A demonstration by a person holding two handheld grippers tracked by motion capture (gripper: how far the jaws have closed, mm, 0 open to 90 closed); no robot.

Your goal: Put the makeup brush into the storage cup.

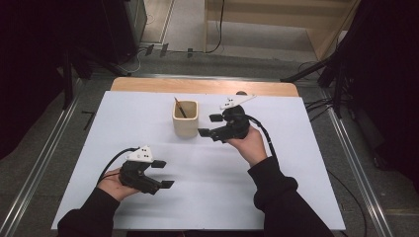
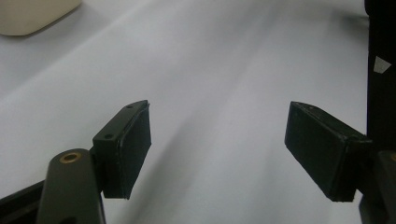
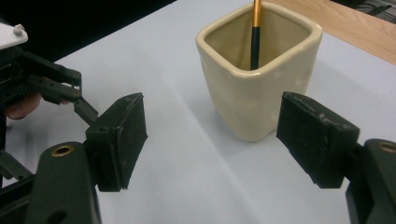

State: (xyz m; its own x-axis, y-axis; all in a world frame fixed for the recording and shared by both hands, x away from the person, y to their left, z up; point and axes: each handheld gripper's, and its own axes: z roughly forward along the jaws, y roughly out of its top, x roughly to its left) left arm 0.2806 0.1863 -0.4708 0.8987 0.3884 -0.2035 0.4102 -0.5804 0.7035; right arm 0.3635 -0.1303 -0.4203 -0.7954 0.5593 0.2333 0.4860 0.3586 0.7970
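Desk: a white sheet [image 1: 207, 168] covers most of the top; a strip of bare wood [image 1: 197, 86] shows along the far edge.
Cup: a cream, square-mouthed ceramic cup [image 1: 185, 119] stands upright on the white sheet, toward the far edge and a little left of the middle. In the right gripper view its rounded corner [image 3: 254, 84] faces the camera.
Pencil: a thin stick with an orange upper part and a dark lower part [image 3: 255, 32] leans inside the cup; in the high view its top [image 1: 179, 106] tilts toward the far left corner of the cup.
Left tongs: the left tongs [image 1: 163, 174] are held in the person's left hand [image 1: 112, 183] near the front left part of the desk, pointing right. The jaws stand wide apart with nothing between them but bare white sheet [image 2: 219, 140]. A corner of the cup shows at the upper left of the left gripper view.
Right tongs: the right tongs [image 1: 209, 125] are held in the person's right hand [image 1: 251, 145] just right of the cup, pointing left toward it. The jaws are spread wide and grip nothing; the cup stands near, beyond the pads and apart from them.
Sleeves: both forearms wear dark sleeves [image 1: 276, 197] coming in from the front edge.
Cables: a black cable [image 1: 269, 143] trails from the right tongs back along the wrist.
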